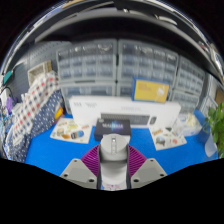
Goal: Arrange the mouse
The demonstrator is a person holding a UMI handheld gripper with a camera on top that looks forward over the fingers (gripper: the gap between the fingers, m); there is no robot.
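Purple pads on the gripper (pixel 113 166) fingers squeeze a grey mouse (pixel 113 150) above the blue mat (pixel 60 150).

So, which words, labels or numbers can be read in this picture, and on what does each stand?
None can be read.
White box: dark marks, too blurred.
Yellow sign behind it: print too small.
Leaflets on the blue table: print too small.
The gripper holds a grey mouse, with no label visible.
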